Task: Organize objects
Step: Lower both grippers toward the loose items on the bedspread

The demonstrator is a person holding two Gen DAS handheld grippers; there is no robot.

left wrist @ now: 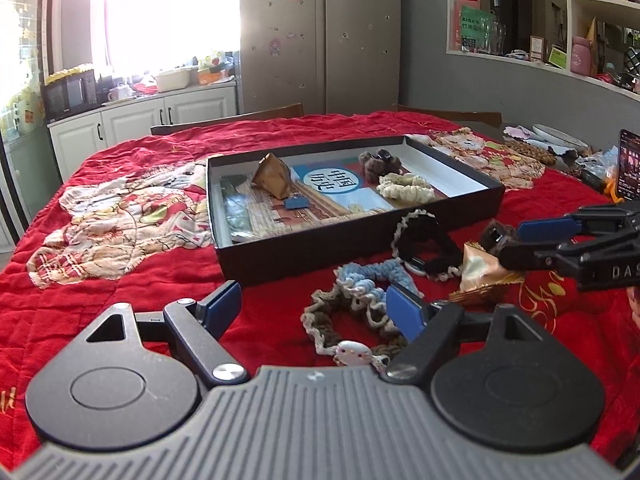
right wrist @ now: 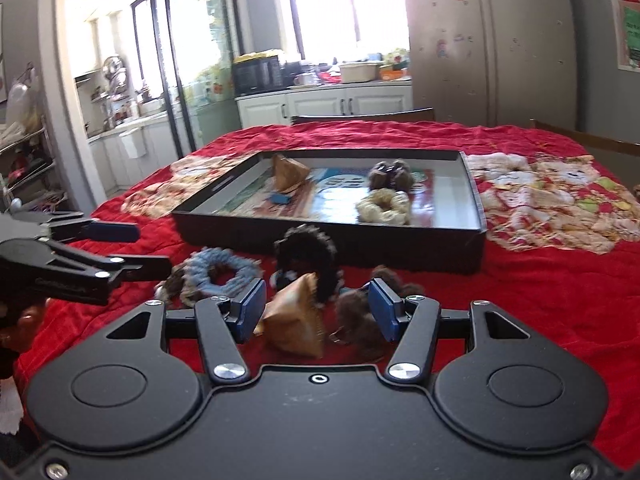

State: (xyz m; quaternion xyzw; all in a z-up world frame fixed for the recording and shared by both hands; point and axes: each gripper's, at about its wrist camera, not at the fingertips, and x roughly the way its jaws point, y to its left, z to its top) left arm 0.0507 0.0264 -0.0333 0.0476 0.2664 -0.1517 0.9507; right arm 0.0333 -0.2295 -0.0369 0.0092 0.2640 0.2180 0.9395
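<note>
Between my right fingers (right wrist: 317, 311), spread wide and gripping nothing, sits the gold pouch (right wrist: 294, 322) on the red worktop (right wrist: 540, 300), near the box (right wrist: 332, 238); it looks light, crinkly and probably slippery, so I'd pinch its upper ridge; a brown scrunchie (right wrist: 356, 320) touches it and a black one (right wrist: 306, 256) crowds behind; my left fingers (left wrist: 312, 306) hang released over the blue scrunchie (left wrist: 360, 280).

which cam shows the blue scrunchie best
The left wrist view: the blue scrunchie lies sharp and close ahead of the open left gripper. The right wrist view shows it blurred, off to the left.
</note>
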